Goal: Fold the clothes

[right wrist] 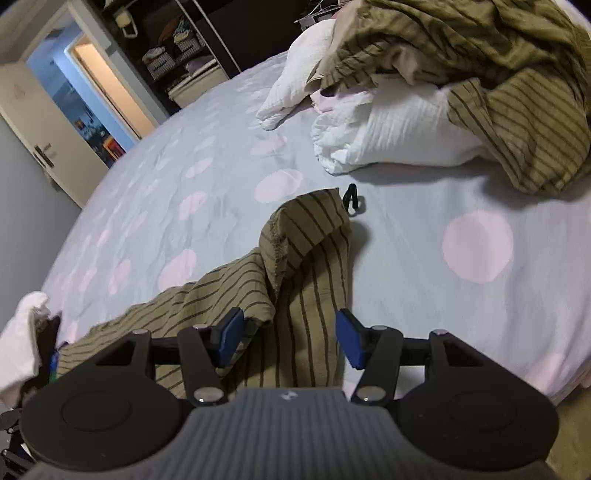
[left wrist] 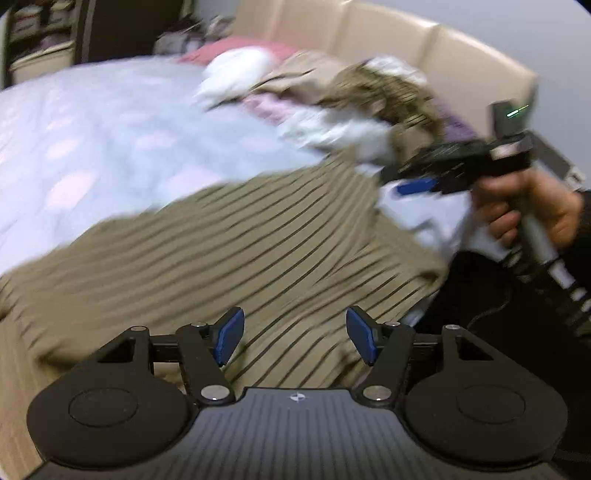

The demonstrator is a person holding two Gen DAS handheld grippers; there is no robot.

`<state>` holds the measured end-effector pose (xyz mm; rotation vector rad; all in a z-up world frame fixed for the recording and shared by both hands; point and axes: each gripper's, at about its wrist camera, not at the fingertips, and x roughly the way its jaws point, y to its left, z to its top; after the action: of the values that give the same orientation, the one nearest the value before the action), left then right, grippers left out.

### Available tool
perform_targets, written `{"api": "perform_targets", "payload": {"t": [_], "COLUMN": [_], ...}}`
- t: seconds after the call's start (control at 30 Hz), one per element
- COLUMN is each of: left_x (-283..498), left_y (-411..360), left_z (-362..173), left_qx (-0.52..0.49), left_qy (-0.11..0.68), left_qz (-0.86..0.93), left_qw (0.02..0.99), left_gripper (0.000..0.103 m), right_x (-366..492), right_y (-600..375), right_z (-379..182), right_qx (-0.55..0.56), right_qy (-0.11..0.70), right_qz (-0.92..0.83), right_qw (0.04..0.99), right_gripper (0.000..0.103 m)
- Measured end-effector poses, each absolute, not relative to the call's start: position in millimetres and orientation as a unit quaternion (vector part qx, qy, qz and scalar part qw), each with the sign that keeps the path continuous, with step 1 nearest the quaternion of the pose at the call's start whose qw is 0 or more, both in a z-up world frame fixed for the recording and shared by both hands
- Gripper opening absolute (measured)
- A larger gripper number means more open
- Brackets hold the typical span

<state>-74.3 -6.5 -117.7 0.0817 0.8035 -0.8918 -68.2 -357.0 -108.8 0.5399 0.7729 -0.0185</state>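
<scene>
Two grippers are in my feeds, both over the bed [right wrist: 406, 206] with its pale blue, pink-dotted cover. My left gripper [left wrist: 295, 338] has its blue pads spread wide and grasps nothing; directly beneath it the olive striped garment [left wrist: 236, 251] lies spread across the near edge of the bed, blurred in this view. My right gripper [right wrist: 290, 339] is likewise released, its jaws apart on either side of a raised, folded ridge of the same striped garment [right wrist: 306, 258], the left pad just touching the cloth. In the left view that right gripper [left wrist: 417, 186] shows at the garment's far right corner, a hand [left wrist: 532, 206] wrapped round its handle. Just beyond the ridge a small black clip-like thing [right wrist: 352, 201] rests on the bed. Farther up the bed sits a heap of white cloths [right wrist: 388, 136] with more striped olive fabric [right wrist: 517, 110] draped over them. Behind the bed stands a cream headboard [left wrist: 388, 33], and an open doorway [right wrist: 81, 99] shows past the bed's far side.
</scene>
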Motion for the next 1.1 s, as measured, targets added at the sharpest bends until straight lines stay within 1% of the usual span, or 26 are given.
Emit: {"api": "perform_targets", "payload": {"t": [0.13,0.3,0.5,0.83,1.1], "left_x": [-74,-82,-102,-132,-136], "left_y": [-51,-101,-150,-190,-207], "left_z": [-113,-111,-125,-146,-159], "left_qx": [0.048,0.044,0.101,0.185,0.229], "left_qy": [0.362,0.339,0.318,0.294,0.293], "left_qz": [-0.443,-0.487,-0.474,-0.477,-0.454], "left_qw": [0.819,0.804,0.815,0.807,0.809], "left_gripper": [0.064,0.065,0.065,0.065,0.065], "right_x": [-73,-75,-84,-85,-91], "right_y": [-364,-370,-383,-386,-390], "right_z": [-119,-123,-120,-125,-125], "right_qx": [0.296,0.313,0.333,0.324,0.331], "right_qy": [0.367,0.360,0.342,0.342,0.329], "right_qz": [-0.004,-0.002,-0.001,0.010,0.015], "right_qw": [0.882,0.879,0.879,0.882,0.884], "right_gripper": [0.059,0.059,0.059,0.059,0.059]}}
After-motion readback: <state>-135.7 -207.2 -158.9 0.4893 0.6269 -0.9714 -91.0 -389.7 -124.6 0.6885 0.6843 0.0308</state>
